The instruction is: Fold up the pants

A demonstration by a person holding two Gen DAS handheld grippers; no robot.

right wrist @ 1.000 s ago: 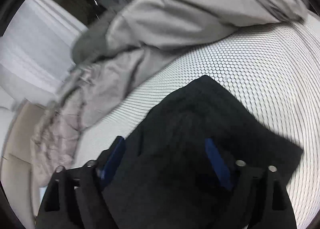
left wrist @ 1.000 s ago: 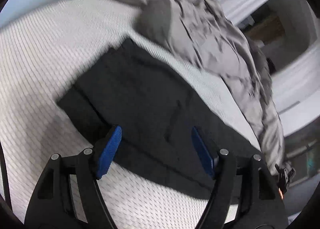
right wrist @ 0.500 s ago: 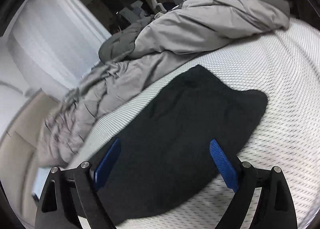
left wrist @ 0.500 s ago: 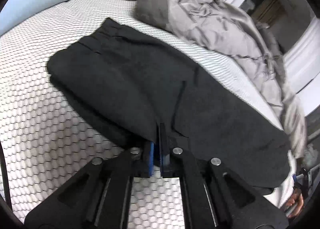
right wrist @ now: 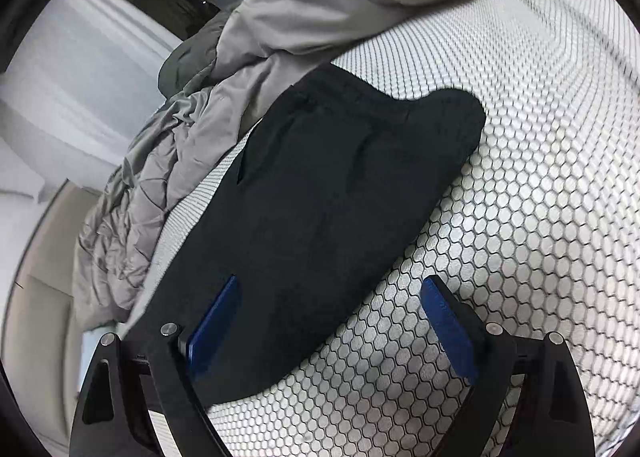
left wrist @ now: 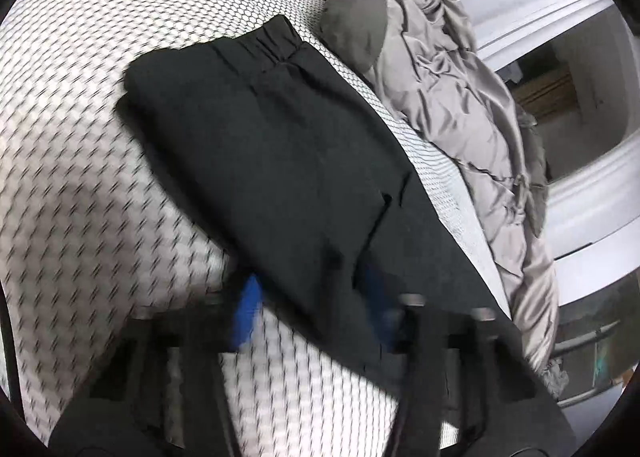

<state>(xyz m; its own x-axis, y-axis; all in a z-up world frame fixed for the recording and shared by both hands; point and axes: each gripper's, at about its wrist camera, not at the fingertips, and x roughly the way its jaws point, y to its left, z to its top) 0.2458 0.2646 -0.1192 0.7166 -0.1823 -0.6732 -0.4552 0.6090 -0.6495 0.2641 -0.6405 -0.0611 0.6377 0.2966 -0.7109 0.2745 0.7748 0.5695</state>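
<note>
Left gripper (left wrist: 312, 303): jaws, shut half a second ago, have just reopened. The pants (left wrist: 280, 145) edge lies between the parted pads, and blur hides any remaining grip. The pants lie flat on the mattress (left wrist: 80, 57), beside the duvet (left wrist: 440, 97). Right gripper (right wrist: 330, 283): wide open and empty, now straddling the pants' near edge. A fresh two-handed fold is likely being set up.

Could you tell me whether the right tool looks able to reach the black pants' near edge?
Probably yes: the right tool is open and straddles that edge of the black pants, one pad over fabric, the other over the mattress, with nothing in between.
</note>
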